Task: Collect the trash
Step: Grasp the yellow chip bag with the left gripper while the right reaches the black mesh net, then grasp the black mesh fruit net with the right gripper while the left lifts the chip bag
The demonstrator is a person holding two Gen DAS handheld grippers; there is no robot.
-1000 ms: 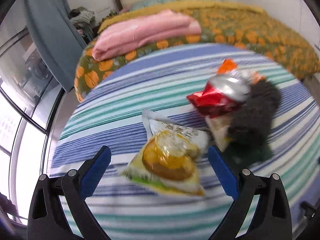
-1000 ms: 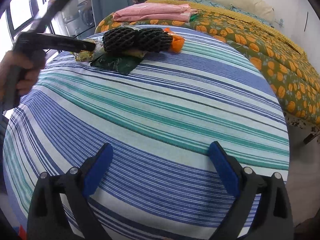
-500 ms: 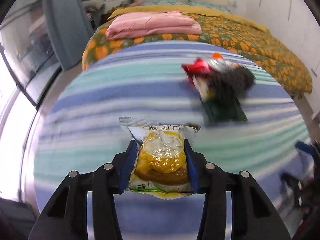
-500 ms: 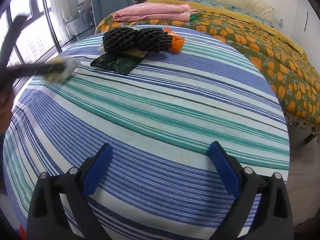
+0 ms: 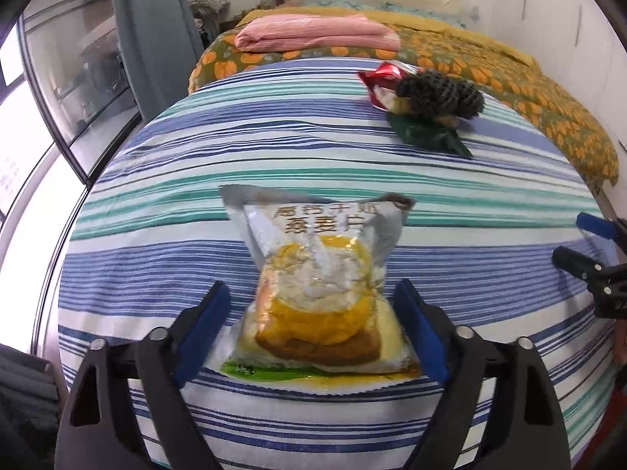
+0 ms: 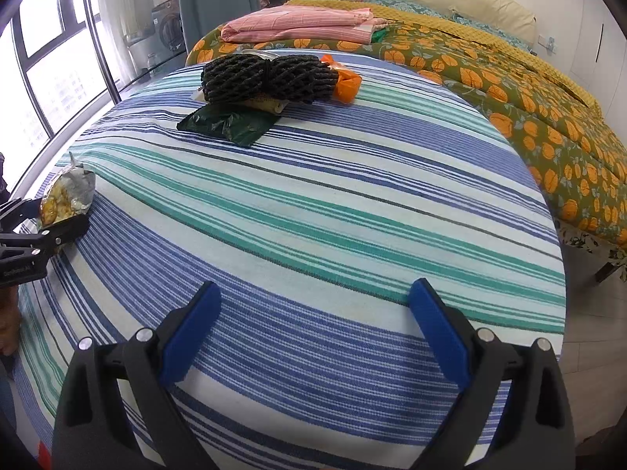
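A yellow and silver snack packet (image 5: 321, 293) lies on the striped tablecloth (image 5: 274, 156) between the open fingers of my left gripper (image 5: 313, 305), which do not touch it. The packet also shows at the left edge of the right wrist view (image 6: 68, 192). At the far side lie a black foam net (image 5: 439, 94), a red wrapper (image 5: 382, 76) and a dark green packet (image 5: 427, 135); in the right wrist view they are the net (image 6: 266, 78), the green packet (image 6: 227, 123) and an orange wrapper (image 6: 347, 84). My right gripper (image 6: 313, 313) is open and empty above the cloth.
A bed with an orange-patterned cover (image 6: 509, 86) and a folded pink blanket (image 6: 298, 25) stands behind the table. A window (image 6: 47, 58) and a grey curtain (image 5: 153, 39) are at the left. The table's edge drops to the floor at the right (image 6: 588, 313).
My left gripper carried the snack packet toward the near side of the table, then opened and let it go. The right gripper has not moved.
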